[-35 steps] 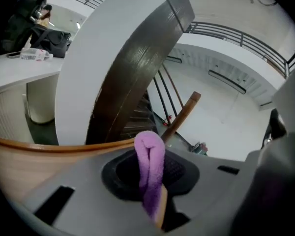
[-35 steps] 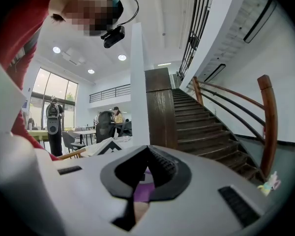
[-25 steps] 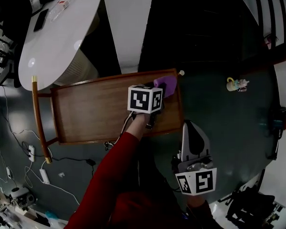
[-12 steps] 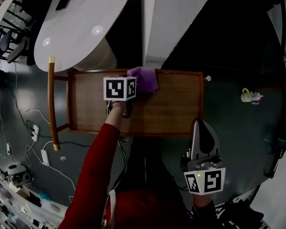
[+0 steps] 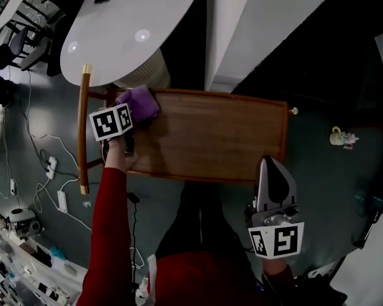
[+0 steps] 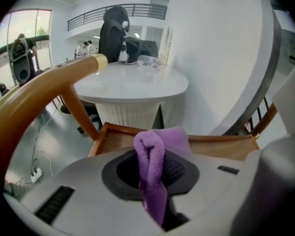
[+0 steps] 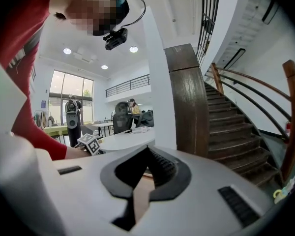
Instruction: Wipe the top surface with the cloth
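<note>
In the head view the brown wooden top surface [image 5: 210,139] with a raised rim lies crosswise below me. A purple cloth [image 5: 138,102] rests on its far left corner. My left gripper [image 5: 133,110] is shut on that cloth and presses it onto the wood. In the left gripper view the cloth [image 6: 151,168] shows as a fold pinched between the jaws, with the wooden surface [image 6: 226,149] beyond it. My right gripper [image 5: 270,166] hangs off the near right edge of the top, shut, with nothing between its jaws [image 7: 146,151].
A curved wooden handle [image 5: 83,129] stands at the top's left end. A white round table [image 5: 127,24] and a white pillar [image 5: 255,30] lie just beyond the far edge. Cables [image 5: 51,164] run on the floor at left, and a small toy [image 5: 342,137] sits at right.
My left gripper has slid the purple cloth leftward along the far edge, from the right end to the far left corner. The right gripper has stayed near the front right edge.
</note>
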Demonstrator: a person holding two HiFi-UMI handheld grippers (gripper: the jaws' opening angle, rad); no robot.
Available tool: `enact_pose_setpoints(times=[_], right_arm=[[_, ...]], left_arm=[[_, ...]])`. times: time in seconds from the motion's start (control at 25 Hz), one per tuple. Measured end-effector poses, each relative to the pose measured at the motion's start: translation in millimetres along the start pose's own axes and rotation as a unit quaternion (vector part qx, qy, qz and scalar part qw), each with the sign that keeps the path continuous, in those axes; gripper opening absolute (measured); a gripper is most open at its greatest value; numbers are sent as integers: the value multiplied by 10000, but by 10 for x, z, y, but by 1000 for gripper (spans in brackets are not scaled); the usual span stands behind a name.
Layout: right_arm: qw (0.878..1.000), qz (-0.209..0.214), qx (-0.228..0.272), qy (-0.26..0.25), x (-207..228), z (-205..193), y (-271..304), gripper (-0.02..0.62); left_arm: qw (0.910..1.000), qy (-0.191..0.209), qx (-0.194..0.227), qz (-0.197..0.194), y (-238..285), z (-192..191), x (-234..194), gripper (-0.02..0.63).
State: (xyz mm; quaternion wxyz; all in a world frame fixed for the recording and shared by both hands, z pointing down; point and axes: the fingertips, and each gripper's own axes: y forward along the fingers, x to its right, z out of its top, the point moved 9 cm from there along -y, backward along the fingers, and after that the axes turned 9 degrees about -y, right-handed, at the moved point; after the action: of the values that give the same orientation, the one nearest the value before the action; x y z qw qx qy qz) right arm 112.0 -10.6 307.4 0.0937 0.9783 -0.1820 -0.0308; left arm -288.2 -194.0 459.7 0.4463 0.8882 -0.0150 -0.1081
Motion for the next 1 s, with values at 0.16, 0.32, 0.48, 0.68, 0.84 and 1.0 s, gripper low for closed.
enact_pose_setpoints(times=[0.16,0.32,0.48,0.68,0.84,1.0], right_arm=[[10000,39,21,-8,-17,16,45,12],[9999,62,60,-101,-93,21,52,12],[9997,46,24,-242,-207,-1,49,12],[9995,-255,-122,-168,-222,-57,-112,12],[9972,-724,-185,-76,-159,-130,-386,12],[9913,-1303,-201,13,19,-154,-699,12]], left_arm=[[9991,68,9,414,-48,5,-153,64],[9971,127,88,747,-106,-36,-304,65],[9949,471,511,730,-362,-42,-238,64],[9899,1096,778,-447,-796,-210,607,65],[9687,1156,334,-2173,-869,-568,1657,64],[9250,960,-192,-3670,-938,-836,2757,64]])
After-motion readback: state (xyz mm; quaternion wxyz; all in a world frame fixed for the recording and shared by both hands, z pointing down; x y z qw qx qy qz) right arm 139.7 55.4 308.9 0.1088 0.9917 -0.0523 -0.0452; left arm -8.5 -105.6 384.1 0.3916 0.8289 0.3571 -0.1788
